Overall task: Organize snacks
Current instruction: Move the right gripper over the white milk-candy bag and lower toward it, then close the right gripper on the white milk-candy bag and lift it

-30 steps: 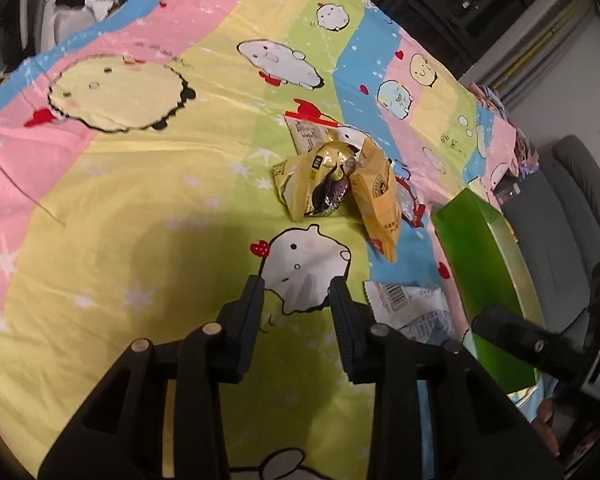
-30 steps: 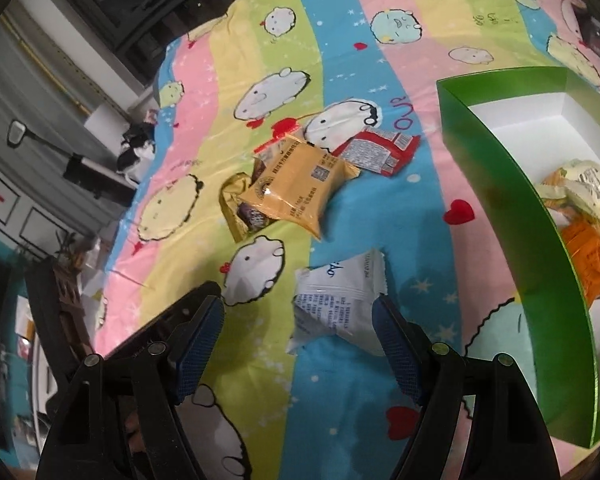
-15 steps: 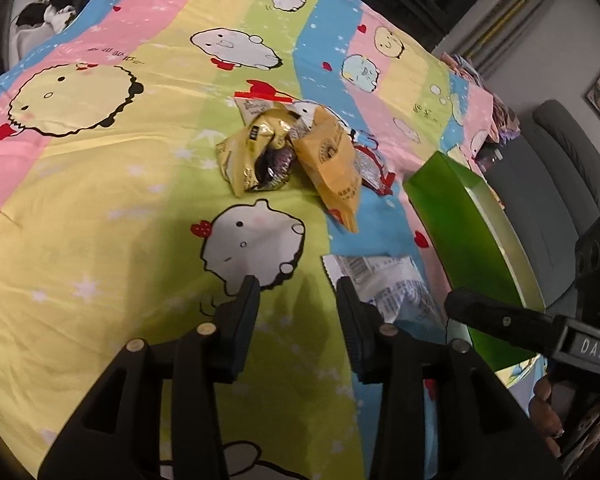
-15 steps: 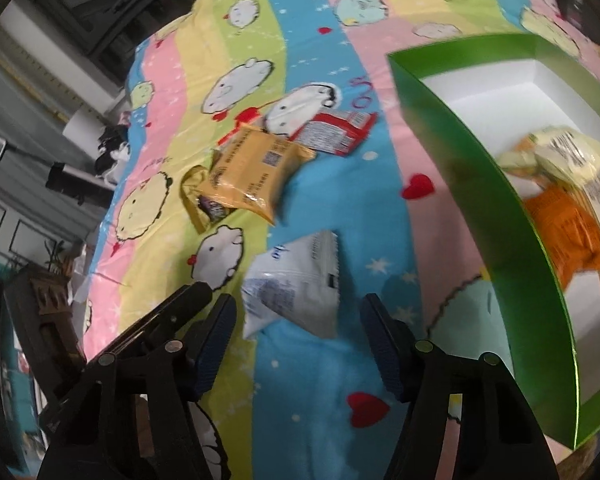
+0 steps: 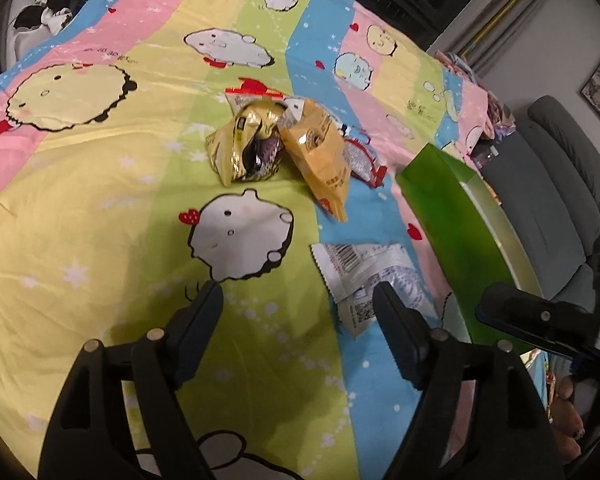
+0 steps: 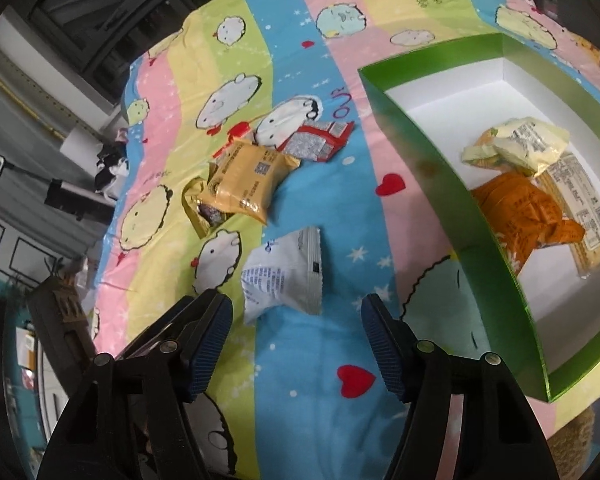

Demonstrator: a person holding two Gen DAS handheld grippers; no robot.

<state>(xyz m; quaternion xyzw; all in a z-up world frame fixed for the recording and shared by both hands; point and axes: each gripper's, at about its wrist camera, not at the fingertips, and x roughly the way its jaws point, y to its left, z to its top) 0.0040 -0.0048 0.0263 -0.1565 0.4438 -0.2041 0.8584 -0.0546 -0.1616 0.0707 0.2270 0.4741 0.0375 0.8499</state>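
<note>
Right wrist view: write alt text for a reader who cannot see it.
The right tongs, empty and opening, hover over a white snack packet on a cartoon-print cloth. Beside it a green box holds orange and pale yellow packets; yellow, gold and red packets lie farther off.

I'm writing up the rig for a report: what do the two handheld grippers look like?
Both are black plastic with triangular cut-outs and silver rivets at the joints. The left gripper has dark, near-black fingers. The right gripper carries blue ribbed pads. No cables or sleeves show.
</note>
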